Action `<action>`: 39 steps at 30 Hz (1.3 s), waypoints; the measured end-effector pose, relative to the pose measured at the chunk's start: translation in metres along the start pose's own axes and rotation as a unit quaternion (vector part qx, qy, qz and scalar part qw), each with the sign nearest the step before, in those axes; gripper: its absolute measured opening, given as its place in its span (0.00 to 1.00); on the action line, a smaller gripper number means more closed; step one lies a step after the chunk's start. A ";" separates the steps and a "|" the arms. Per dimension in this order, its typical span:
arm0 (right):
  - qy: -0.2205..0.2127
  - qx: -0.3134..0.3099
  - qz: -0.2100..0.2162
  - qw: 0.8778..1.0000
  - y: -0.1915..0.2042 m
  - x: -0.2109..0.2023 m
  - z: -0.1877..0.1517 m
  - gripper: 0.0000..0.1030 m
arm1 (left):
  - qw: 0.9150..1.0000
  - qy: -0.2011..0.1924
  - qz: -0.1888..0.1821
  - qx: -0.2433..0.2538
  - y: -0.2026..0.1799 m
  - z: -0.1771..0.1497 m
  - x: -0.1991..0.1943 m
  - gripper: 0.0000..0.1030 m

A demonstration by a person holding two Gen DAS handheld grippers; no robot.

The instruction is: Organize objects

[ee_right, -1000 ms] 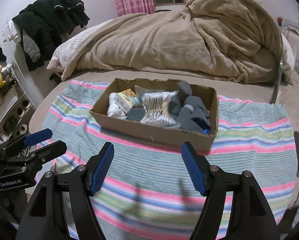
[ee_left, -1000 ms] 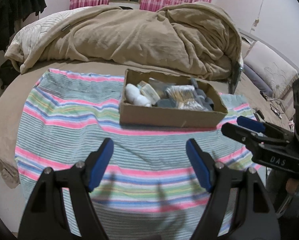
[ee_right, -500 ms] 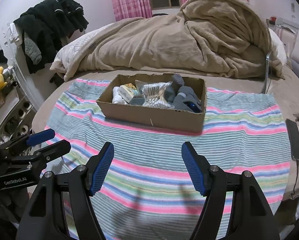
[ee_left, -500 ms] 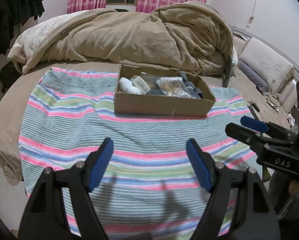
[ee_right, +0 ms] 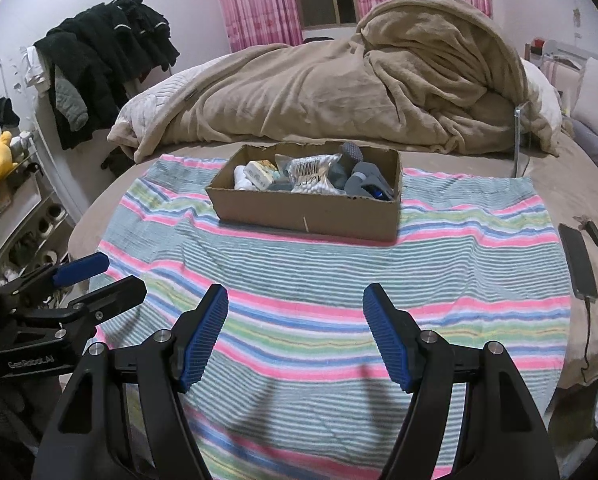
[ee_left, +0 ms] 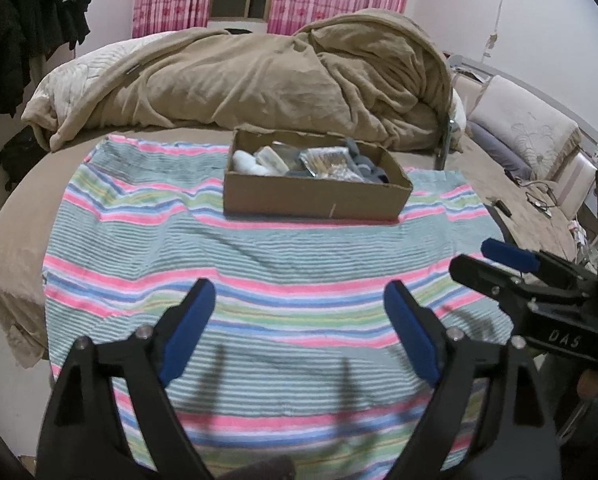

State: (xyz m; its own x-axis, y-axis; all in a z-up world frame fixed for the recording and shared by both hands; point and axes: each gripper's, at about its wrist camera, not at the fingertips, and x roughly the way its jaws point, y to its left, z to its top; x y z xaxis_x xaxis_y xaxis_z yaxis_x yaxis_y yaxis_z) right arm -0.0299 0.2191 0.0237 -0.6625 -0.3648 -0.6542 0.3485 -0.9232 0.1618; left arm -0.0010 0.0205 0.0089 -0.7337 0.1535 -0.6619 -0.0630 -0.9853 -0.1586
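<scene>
Right wrist view: cardboard box (ee_right: pixel 307 210) holds every item; striped towel (ee_right: pixel 339 280) bare; left gripper (ee_left: pixel 299 330) and right gripper (ee_right: pixel 295 330) both spread wide, holding nothing. Judged complete.

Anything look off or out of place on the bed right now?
Nothing spilled: the items sit inside the cardboard box on the striped towel. Oddities: the box's rim is ragged and torn, the tan blanket is heaped unmade behind it, and a phone lies on the bed by the towel's edge. Both grippers are open and empty.
</scene>
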 end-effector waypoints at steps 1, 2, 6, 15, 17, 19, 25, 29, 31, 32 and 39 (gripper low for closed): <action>-0.001 0.000 0.000 1.000 0.000 -0.001 -0.001 0.71 | 1.000 -0.002 0.000 0.002 0.000 -0.002 -0.002 0.89; -0.002 0.000 0.000 1.000 0.000 -0.002 -0.003 0.71 | 1.000 -0.004 0.000 0.003 -0.001 -0.002 -0.002 0.89; -0.005 -0.001 0.000 1.000 0.002 -0.003 -0.005 0.71 | 1.000 -0.010 0.002 0.007 -0.002 -0.004 -0.007 0.89; -0.008 -0.002 -0.004 1.000 0.000 -0.006 -0.010 0.79 | 1.000 -0.022 0.002 0.007 -0.002 -0.005 -0.014 0.90; -0.008 -0.001 -0.004 1.000 -0.002 -0.006 -0.010 0.81 | 1.000 -0.022 0.002 0.008 -0.004 -0.006 -0.014 0.90; -0.008 -0.002 -0.004 1.000 -0.003 -0.007 -0.010 0.81 | 1.000 -0.021 0.003 0.010 -0.005 -0.006 -0.013 0.90; -0.008 -0.002 -0.005 1.000 -0.003 -0.006 -0.010 0.81 | 1.000 -0.023 0.003 0.012 -0.006 -0.004 -0.014 0.90; -0.009 -0.002 -0.006 1.000 -0.003 -0.007 -0.011 0.81 | 1.000 -0.026 0.003 0.011 -0.006 -0.003 -0.013 0.90; -0.009 -0.002 -0.006 1.000 -0.005 -0.007 -0.011 0.81 | 1.000 -0.027 0.004 0.012 -0.006 -0.003 -0.013 0.90; -0.009 -0.002 -0.006 1.000 -0.005 -0.007 -0.011 0.81 | 1.000 -0.027 0.004 0.013 -0.006 -0.003 -0.012 0.90; -0.004 0.000 -0.005 1.000 -0.009 -0.002 -0.009 0.81 | 1.000 -0.024 0.006 0.012 -0.005 -0.003 -0.008 0.90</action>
State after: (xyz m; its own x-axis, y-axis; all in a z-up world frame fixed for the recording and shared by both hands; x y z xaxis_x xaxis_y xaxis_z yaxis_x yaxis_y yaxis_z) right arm -0.0256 0.2296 0.0171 -0.6711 -0.3557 -0.6505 0.3416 -0.9271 0.1545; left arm 0.0076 0.0242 0.0129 -0.7656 0.1394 -0.6281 -0.0704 -0.9885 -0.1336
